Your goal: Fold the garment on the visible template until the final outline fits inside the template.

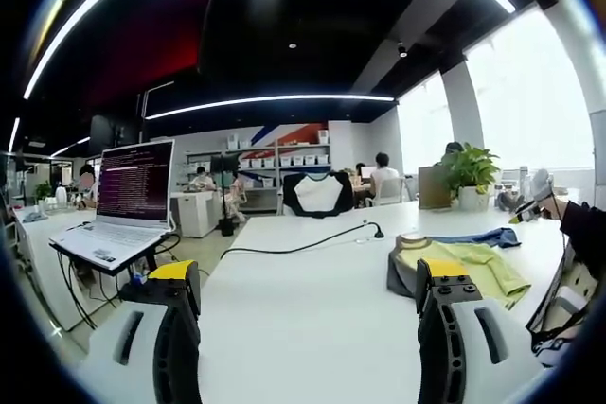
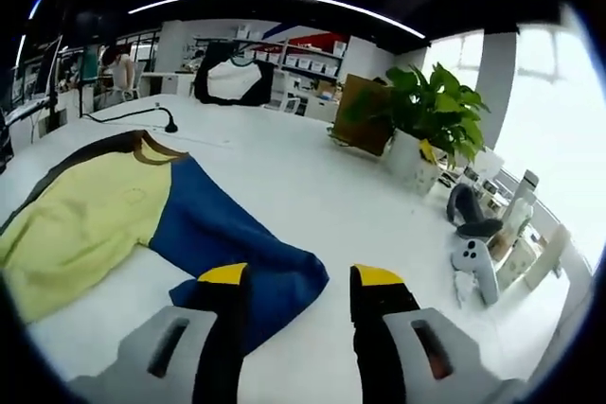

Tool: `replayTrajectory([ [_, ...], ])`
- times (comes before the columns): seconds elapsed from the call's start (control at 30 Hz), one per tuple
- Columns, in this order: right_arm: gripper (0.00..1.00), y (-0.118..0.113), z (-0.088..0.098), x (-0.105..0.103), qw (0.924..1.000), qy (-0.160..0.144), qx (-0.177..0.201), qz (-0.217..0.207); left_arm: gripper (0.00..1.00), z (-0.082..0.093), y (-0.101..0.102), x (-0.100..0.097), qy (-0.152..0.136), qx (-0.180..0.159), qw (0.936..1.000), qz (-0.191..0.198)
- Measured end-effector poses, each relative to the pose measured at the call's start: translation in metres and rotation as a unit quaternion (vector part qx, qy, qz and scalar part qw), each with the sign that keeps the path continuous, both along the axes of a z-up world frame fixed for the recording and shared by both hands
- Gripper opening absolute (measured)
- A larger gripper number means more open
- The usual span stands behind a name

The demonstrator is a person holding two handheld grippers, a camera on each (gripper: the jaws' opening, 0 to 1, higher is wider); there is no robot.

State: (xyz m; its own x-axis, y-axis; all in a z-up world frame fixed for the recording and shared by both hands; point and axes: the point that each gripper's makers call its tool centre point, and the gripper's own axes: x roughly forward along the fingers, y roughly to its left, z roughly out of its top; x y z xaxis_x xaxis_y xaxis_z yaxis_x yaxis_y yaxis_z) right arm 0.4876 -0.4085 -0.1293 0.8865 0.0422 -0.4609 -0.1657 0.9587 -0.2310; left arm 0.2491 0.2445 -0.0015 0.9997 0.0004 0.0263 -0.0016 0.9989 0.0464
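The yellow-and-blue short-sleeved garment with a brown collar lies spread on the white table; it also shows in the left gripper view, ahead and to the right of the left gripper. No template outline can be made out on the table in either view

Right gripper hangs just over the blue sleeve end, jaws apart, nothing between them. Left gripper sits above bare table, jaws apart and empty, well apart from the cloth

Step in hand, judged: taking the blue sleeve for a first fold inward. To do it well the right jaws should come down on the sleeve edge itself, pinch the cloth layer only, not scrape the tabletop, then carry it across toward the yellow body in one flat pass so no bunching. Left gripper should come over to the garment's other side to pin or mirror the fold, otherwise the whole shirt may drag

Around: black cable with a small stand runs across the table just beyond the collar and could snag if the cloth slides that way. Potted green plant in a white pot, white handheld controller and some small devices sit near the right gripper's side, apart from the shirt. Open laptop on a stand sits left on another desk. Office with people seated far back
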Motion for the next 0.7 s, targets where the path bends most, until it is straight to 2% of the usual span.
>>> replayTrajectory([
  [0.1, 0.44, 0.003, -0.007, -0.004, 0.9999, 0.007, 0.015, -0.002, 1.0, 0.0, 0.001, 0.0, 0.0, 0.001, 1.0, 0.001],
  [0.13, 0.43, 0.0, -0.011, -0.007, 0.999, 0.015, 0.033, -0.024, 1.0, 0.0, 0.001, 0.0, 0.0, 0.0, 1.0, 0.001],
  [0.17, 0.43, 0.0, -0.013, -0.008, 0.9988, 0.015, 0.038, -0.027, 1.0, 0.0, 0.001, 0.0, 0.0, 0.001, 1.0, 0.001],
  [0.2, 0.43, 0.001, -0.015, -0.008, 0.9991, 0.016, 0.036, -0.018, 1.0, 0.001, 0.001, 0.0, 0.0, 0.001, 1.0, 0.001],
  [0.27, 0.43, -0.003, -0.022, -0.009, 0.9984, 0.023, 0.044, -0.029, 1.0, 0.001, 0.001, 0.0, -0.001, 0.001, 1.0, 0.001],
  [0.47, 0.39, -0.001, -0.035, -0.014, 0.9971, 0.037, 0.059, -0.03, 1.0, 0.001, 0.001, 0.001, 0.0, 0.001, 1.0, 0.001],
  [0.53, 0.34, -0.006, -0.037, -0.014, 0.9984, 0.035, 0.027, -0.033, 1.0, 0.0, 0.0, 0.0, 0.001, 0.001, 1.0, 0.001],
  [0.63, 0.33, 0.005, -0.045, -0.015, 0.995, 0.048, 0.084, -0.026, 1.0, -0.001, 0.0, 0.0, 0.001, 0.0, 1.0, 0.001],
  [0.67, 0.32, 0.004, -0.048, -0.016, 0.994, 0.053, 0.089, -0.034, 1.0, -0.001, -0.001, -0.001, 0.001, 0.0, 1.0, 0.001],
  [0.7, 0.32, 0.001, -0.05, -0.014, 0.9949, 0.053, 0.079, -0.031, 1.0, -0.001, -0.001, -0.001, 0.001, 0.001, 1.0, 0.001],
])
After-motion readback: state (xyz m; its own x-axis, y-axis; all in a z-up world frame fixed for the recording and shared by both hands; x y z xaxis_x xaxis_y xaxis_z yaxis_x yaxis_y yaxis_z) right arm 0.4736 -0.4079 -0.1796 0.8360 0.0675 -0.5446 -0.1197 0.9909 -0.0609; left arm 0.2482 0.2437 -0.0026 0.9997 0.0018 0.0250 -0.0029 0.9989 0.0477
